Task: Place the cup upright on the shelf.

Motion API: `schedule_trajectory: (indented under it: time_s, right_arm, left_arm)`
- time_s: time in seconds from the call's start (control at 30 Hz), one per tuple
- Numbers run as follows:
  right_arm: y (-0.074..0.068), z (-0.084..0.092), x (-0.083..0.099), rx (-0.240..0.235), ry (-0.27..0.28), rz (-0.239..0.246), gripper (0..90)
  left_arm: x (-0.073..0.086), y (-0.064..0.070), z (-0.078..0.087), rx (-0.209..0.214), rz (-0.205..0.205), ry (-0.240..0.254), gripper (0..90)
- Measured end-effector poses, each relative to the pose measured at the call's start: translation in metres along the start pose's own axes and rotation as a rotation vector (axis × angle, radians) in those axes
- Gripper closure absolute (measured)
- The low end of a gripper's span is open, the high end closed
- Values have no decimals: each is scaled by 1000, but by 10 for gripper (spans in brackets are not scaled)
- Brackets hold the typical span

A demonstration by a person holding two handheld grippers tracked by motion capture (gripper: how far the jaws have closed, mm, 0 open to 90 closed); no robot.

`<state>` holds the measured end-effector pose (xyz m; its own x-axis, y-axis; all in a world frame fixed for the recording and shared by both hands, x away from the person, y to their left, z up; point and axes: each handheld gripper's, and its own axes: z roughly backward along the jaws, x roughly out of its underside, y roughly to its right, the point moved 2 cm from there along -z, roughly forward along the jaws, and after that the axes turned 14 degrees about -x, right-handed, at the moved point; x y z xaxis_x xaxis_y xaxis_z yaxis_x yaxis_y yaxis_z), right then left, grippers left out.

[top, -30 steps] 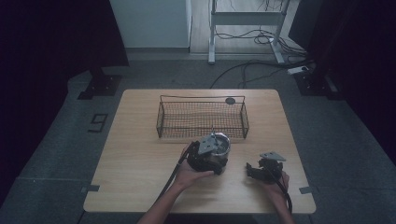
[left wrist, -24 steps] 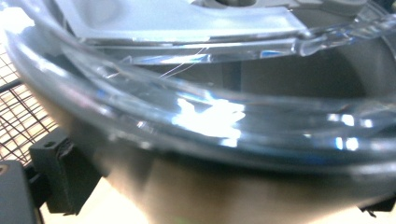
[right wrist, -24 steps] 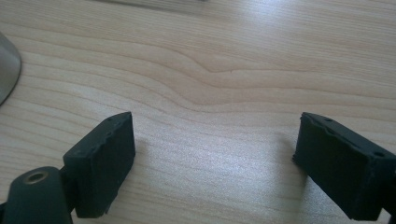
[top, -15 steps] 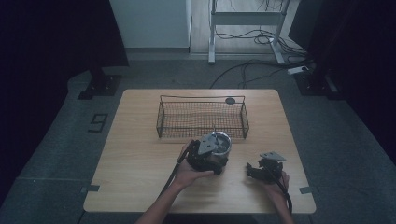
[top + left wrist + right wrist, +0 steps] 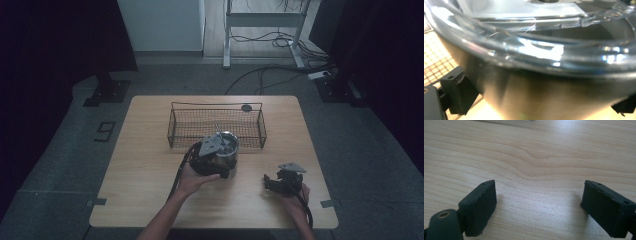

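Observation:
A steel pot (image 5: pixel 227 150) with a glass lid (image 5: pixel 529 47) sits just in front of the wire basket (image 5: pixel 215 125), near the table's middle. My left gripper (image 5: pixel 210 157) is shut on the pot, with one black jaw on each side of its wall. In the left gripper view the pot (image 5: pixel 544 95) is very close, between the jaws of the left gripper (image 5: pixel 539 102). My right gripper (image 5: pixel 272 182) rests low over the wood at the front right, open, with bare table between its fingers (image 5: pixel 479 205). In its own view the right gripper (image 5: pixel 541 207) holds nothing.
The black wire basket stands across the far middle of the wooden table (image 5: pixel 150 165); its mesh (image 5: pixel 434 62) shows beside the pot. A small dark round object (image 5: pixel 246 107) lies behind the basket. Cables and a desk frame are on the floor beyond.
The left gripper with the pot has shifted slightly toward the basket. The right gripper has stayed in place.

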<state>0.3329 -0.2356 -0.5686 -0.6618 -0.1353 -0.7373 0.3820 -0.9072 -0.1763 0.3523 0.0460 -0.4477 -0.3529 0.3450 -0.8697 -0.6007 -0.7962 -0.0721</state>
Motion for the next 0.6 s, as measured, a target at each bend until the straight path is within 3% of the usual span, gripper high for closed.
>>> schedule_trajectory:
  time_s: [0.6]
  right_arm:
    - [0,0,0,-1,-2,0,121]
  left_arm:
    - [-15,-31,11,-25,52,29,42]
